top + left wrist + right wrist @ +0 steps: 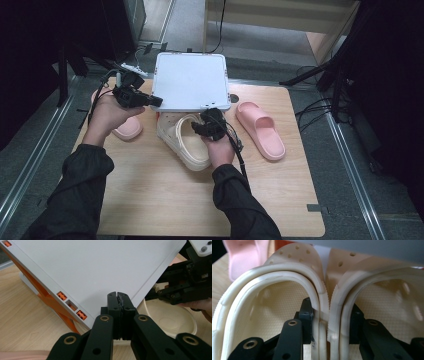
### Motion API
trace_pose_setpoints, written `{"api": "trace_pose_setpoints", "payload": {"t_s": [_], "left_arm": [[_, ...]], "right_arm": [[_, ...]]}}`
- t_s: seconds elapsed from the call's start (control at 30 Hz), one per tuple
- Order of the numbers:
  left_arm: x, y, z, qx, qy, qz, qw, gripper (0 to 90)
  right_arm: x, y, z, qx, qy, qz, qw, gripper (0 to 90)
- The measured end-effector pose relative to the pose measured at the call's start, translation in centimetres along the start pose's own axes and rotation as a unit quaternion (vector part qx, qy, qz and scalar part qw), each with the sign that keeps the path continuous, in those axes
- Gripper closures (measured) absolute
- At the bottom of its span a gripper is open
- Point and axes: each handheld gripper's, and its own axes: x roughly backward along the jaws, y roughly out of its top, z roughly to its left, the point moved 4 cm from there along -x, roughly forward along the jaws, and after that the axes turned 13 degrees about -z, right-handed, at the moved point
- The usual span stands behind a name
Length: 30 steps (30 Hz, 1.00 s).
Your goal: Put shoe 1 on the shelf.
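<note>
Your cream clogs (182, 140) lie at the frame's centre, side by side, long axis running from upper left to lower right, toes under the white box lid (190, 80). Your right gripper (209, 126) pinches their two adjoining side walls together, jaws half open. Your left gripper (150, 100), upper left, has its jaws clamped on the lid's edge.

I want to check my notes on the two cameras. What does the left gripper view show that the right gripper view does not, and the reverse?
Left gripper view: the left gripper, shut, before the white box lid with its orange clips. Right gripper view: the right gripper pinching the adjoining walls of two cream clogs, and a pink slipper. Both: a cream clog and the wooden table.
</note>
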Motion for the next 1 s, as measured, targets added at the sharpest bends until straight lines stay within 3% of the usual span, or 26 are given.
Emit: {"api": "trace_pose_setpoints", "payload": {"t_s": [0.3,0.4,0.6,0.73,0.9,1.0], "left_arm": [[0.1,0.0,0.0,0.001,-0.002,0.001,1.0,89.2],[0.0,0.0,0.0,0.002,-0.001,-0.001,1.0,89.2],[0.1,-0.1,0.1,0.004,-0.003,-0.001,1.0,89.1],[0.1,-0.1,0.1,0.005,-0.003,-0.001,1.0,89.1],[0.1,-0.1,0.1,0.005,-0.003,0.0,1.0,89.1],[0.1,-0.1,0.1,0.006,-0.002,-0.002,1.0,89.1]], "right_arm": [[-1.0,-0.3,0.5,0.013,-0.032,0.009,0.9994,66.5],[-1.5,-0.4,0.7,0.01,-0.042,0.001,0.9991,66.3],[-1.7,-0.8,0.5,-0.001,-0.033,0.004,0.9995,65.2],[-1.3,-0.9,-0.1,-0.027,-0.013,-0.004,0.9996,63.1],[-0.1,-0.7,0.1,-0.026,-0.006,-0.016,0.9995,59.9],[1.1,-0.5,-0.2,-0.037,0.004,-0.025,0.999,60.5]]}}
